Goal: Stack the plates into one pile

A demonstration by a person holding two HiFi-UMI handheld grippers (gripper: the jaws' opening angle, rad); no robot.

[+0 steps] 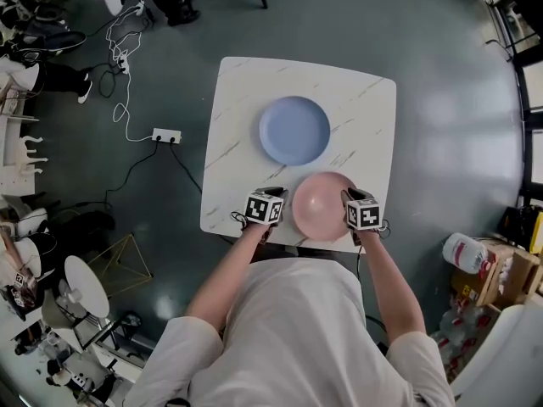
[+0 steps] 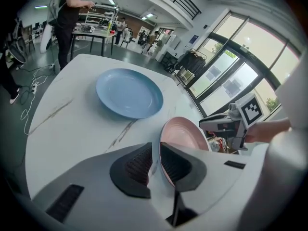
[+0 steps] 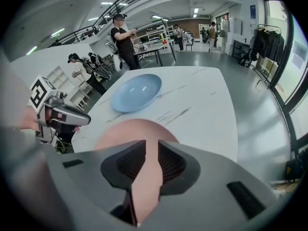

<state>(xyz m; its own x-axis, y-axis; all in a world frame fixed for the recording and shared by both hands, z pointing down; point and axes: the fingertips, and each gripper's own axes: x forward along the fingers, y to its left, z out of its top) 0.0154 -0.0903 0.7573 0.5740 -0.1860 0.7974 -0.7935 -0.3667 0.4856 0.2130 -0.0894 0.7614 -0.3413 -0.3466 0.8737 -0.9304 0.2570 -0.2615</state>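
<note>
Two plates share the white tabletop point(image 1: 356, 108) in the head view. The blue plate point(image 1: 294, 131) lies flat near the middle. The pink plate point(image 1: 322, 206) is at the near edge, close to the blue one, with a thin strip of bare surface between them. The left gripper point(image 1: 270, 210) is at the pink plate's left rim and the right gripper point(image 1: 358, 210) at its right rim. Part of the pink plate seems to hang past the tabletop's edge, so a slip here could send it to the floor.

In the left gripper view the jaws are drawn in on the pink rim, which runs between the two ribbed pads. Only the outermost rim is pinched, and the plate looks tilted against the jaws. So shallow a bite on a smooth, curved edge (glazed, by the look of it) could let the plate pivot or slide out if this hand rolls or gets ahead of the other.

In the right gripper view the jaws likewise pinch the pink rim between their pads, with the blue plate lying open beyond. Because the plate hangs between two separate hands, I judge uneven travel to be the main hazard: pulling apart would strip the rim from a pad, and pushing together would buckle the hold. Coming in too low could knock the blue plate's rim and shove it. Letting go off-centre would leave a lopsided pile.
</note>
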